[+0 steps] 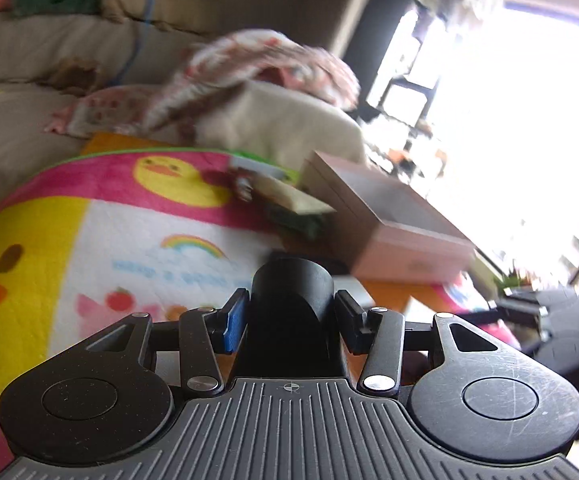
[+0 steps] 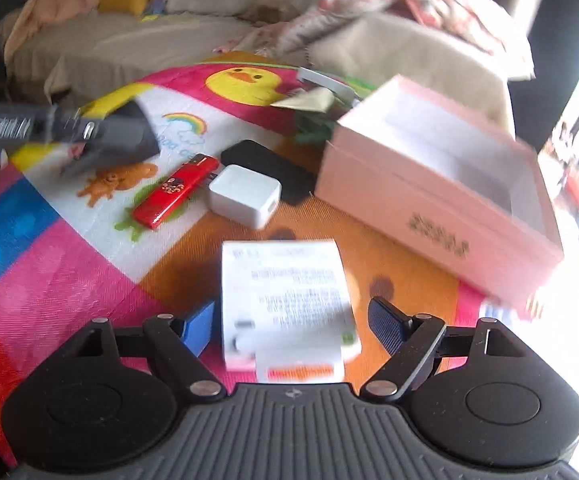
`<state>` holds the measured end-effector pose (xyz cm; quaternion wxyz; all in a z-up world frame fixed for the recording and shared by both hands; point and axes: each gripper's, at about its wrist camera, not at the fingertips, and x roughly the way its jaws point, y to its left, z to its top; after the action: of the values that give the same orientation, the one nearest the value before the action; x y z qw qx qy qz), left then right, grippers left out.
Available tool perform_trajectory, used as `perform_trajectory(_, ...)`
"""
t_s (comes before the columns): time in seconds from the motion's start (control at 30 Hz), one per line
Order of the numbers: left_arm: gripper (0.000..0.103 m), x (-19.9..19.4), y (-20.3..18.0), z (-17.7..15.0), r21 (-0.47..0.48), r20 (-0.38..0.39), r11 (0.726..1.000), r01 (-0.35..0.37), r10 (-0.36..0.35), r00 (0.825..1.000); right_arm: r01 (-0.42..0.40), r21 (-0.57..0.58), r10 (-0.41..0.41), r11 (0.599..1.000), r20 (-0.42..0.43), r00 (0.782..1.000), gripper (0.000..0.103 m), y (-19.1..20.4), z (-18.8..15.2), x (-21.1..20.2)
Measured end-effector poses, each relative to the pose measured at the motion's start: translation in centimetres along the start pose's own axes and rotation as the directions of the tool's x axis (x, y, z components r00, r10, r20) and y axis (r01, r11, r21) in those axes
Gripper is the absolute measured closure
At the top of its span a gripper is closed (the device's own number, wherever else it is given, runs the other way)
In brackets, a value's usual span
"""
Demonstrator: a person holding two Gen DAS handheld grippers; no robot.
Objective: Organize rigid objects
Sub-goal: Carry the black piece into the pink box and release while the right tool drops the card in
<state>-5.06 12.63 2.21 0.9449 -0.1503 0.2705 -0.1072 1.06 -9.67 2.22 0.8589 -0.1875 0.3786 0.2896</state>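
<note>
Right gripper [image 2: 289, 322]: jaws stand wide apart, straddling the near end of a white carton [image 2: 285, 304] with printed text and an orange band. Neither pad appears to touch the carton; it lies flat on the mat [image 2: 61, 280], which is brightly coloured with cartoon ducks.

Left gripper [image 1: 291, 318]: jaws are closed on a black cylinder [image 1: 291, 296], gripped on both sides and carried above the mat. From the right wrist view the same gripper [image 2: 101, 134] is seen at far left, blurred, so it appears to be in motion.

Mid-field, right wrist view: a red lighter [image 2: 175, 190] lies diagonally, just beside a white charger [image 2: 245, 196]. A flat black object [image 2: 269, 168] sits directly behind the charger, apparently touching it. All three rest on the mat.

To the right: an open pink box [image 2: 441, 184], tilted in view, interior white and apparently empty. Just beyond its far-left corner lie a green item and a pale card; both are too blurred to identify.

Far field: a beige sofa [image 2: 149, 40] with a floral cloth on it.

Assessment: the task is at an early stage. No item is seen in the box. The step in hand is a pick on each side, the left already holding, the right positioned but not closed.

Next move, as judged: the right jaws need to close squarely on the carton's long sides. The left needs to carry the cylinder right and over the box wall before release. Both grippers would converge on the box; collision is a risk.
</note>
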Motion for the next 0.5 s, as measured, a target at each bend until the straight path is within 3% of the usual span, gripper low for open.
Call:
perform_trajectory(0.2,0.051,-0.2,-3.8,-1.9,0.114,-0.122,0.993,-0.005,0.019,0.992,-0.078,0.08,0.071,0.994,0.09,0.993,0.022,-1.3,-0.5,0.5)
perform_trajectory(0.27,0.051,-0.3,-4.8,-2.2,0.161,-0.159,0.987,-0.008,0.033,0.987,-0.102,0.103,0.093,0.989,0.089,0.992,0.032,-1.4,-0.1,1.1)
perform_trajectory(0.37,0.051,-0.5,-6.7,-2.7,0.25,-0.198,0.968,0.015,0.036,0.979,-0.113,0.064,0.107,0.992,0.088,0.99,0.034,-1.1,-0.3,0.3)
perform_trajectory(0.5,0.051,-0.4,-8.5,-1.8,0.258,-0.22,0.962,0.092,-0.035,0.975,-0.087,0.041,0.08,0.995,0.151,0.985,0.034,-2.0,-1.9,-3.4)
